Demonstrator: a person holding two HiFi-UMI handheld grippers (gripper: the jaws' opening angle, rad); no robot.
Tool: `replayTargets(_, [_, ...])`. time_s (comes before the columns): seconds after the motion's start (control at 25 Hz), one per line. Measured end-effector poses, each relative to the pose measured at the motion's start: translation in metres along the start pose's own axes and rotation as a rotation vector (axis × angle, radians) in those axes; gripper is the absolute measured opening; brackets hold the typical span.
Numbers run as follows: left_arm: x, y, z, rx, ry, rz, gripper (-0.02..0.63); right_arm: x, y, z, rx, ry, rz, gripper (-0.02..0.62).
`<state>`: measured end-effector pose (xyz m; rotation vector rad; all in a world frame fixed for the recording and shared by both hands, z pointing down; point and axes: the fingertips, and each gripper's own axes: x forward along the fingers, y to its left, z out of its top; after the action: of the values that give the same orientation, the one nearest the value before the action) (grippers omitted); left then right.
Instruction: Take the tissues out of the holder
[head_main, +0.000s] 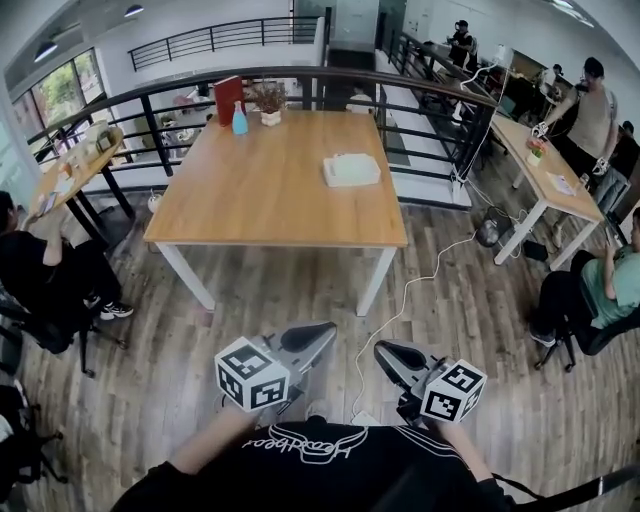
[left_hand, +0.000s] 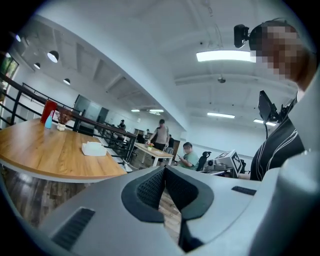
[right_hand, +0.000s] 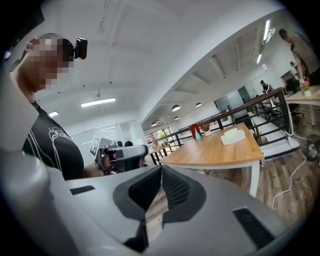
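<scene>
Standing well back from the wooden counter (head_main: 262, 205), a person holds the left gripper (head_main: 322, 334) and the right gripper (head_main: 386, 351) low in front of the body, tips angled toward each other above the plank floor (head_main: 300, 290). Both pairs of fingers are clenched on nothing. In the left gripper view the ribbed pads (left_hand: 150, 187) meet at their tips, and the right gripper view shows the same, with only floor visible through the slit below.

The white tissue holder (head_main: 352, 170) sits on the right half of the counter. It is well apart from both grippers and from the red box (head_main: 228, 98), blue bottle (head_main: 240, 120) and potted plant (head_main: 270, 105) at the far edge. Whether a tissue stands up from its top is too small to tell.

By this reading the task is at its approach, with the holder untouched. The next move calls for closing in on the counter, releasing the fingers of at least one gripper and lining them up over the top of the holder to pinch a tissue. The other gripper may need to steady the holder so that it does not lift with the tissue.
</scene>
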<state>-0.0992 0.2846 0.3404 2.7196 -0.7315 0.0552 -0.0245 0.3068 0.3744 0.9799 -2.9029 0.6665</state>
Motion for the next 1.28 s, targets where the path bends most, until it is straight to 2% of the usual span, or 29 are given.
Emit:
replayTargets(0.24, [0.024,0.095,0.033,0.019,0.009,-0.011,0.014,0.081,-0.053,0.041,-0.017,0.004,-0.017,0.020])
replayTargets(0.44, [0.034,0.147,0.049,0.021,0.003,-0.017,0.014,0.125,-0.079,0.061,-0.037,0.015,-0.022,0.020])
replayTargets(0.8, [0.054,0.179,0.047,0.015,0.017,-0.025,0.014,0.146,-0.110,0.060,-0.014,0.022,-0.036,0.020])
replayTargets(1.0, [0.071,0.196,0.045,0.010,0.031,-0.011,0.014,0.158,-0.132,0.067,-0.010,0.021,-0.015,0.020])
replayTargets(1.28, [0.115,0.238,0.046,-0.004,0.071,0.012,0.014,0.185,-0.195,0.084,0.012,0.017,0.016,0.020])
